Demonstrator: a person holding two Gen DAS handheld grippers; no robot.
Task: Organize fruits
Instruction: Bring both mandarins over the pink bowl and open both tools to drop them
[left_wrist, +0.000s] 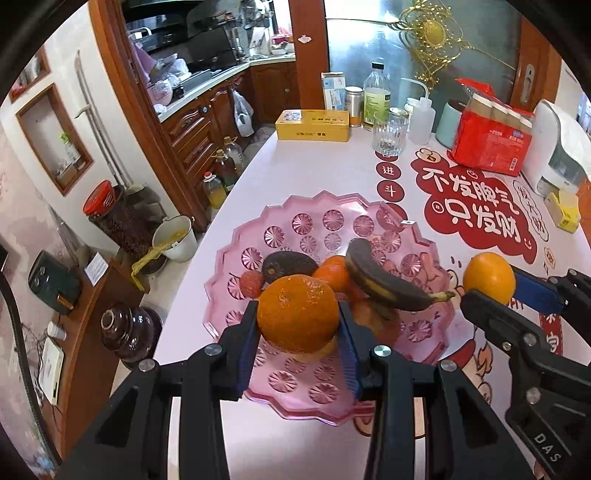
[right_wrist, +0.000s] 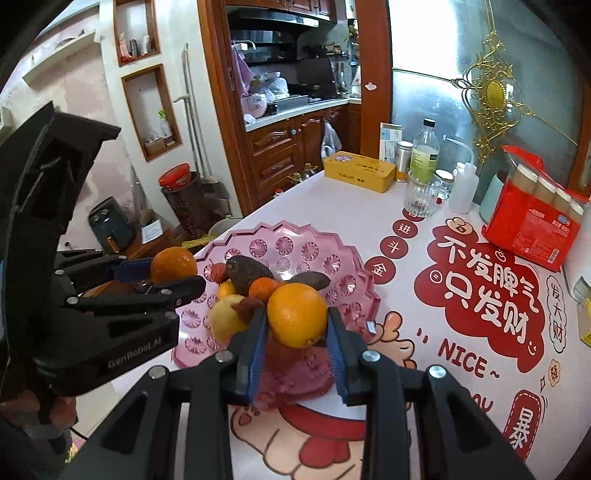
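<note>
A pink glass fruit plate (left_wrist: 325, 221) (right_wrist: 291, 240) sits on the table. It holds a blackened banana (left_wrist: 384, 280), a dark avocado (left_wrist: 288, 264) (right_wrist: 247, 273), a small mandarin (left_wrist: 332, 275) (right_wrist: 263, 288), a red lychee (left_wrist: 251, 282) and a yellow pear (right_wrist: 223, 321). My left gripper (left_wrist: 297, 319) (right_wrist: 162, 273) is shut on a dark orange (left_wrist: 297, 314) (right_wrist: 173, 264) above the plate's near side. My right gripper (right_wrist: 297, 325) (left_wrist: 491, 291) is shut on a lighter orange (right_wrist: 297, 314) (left_wrist: 489, 277), by the plate's right edge.
At the table's far side stand a yellow tin (left_wrist: 314, 125), a glass tumbler (left_wrist: 389, 133), bottles (left_wrist: 376, 96), a red package (left_wrist: 491, 140) and a white appliance (left_wrist: 561, 147). A red sticker (left_wrist: 476, 206) covers the table's right side. The floor lies beyond the table's left edge.
</note>
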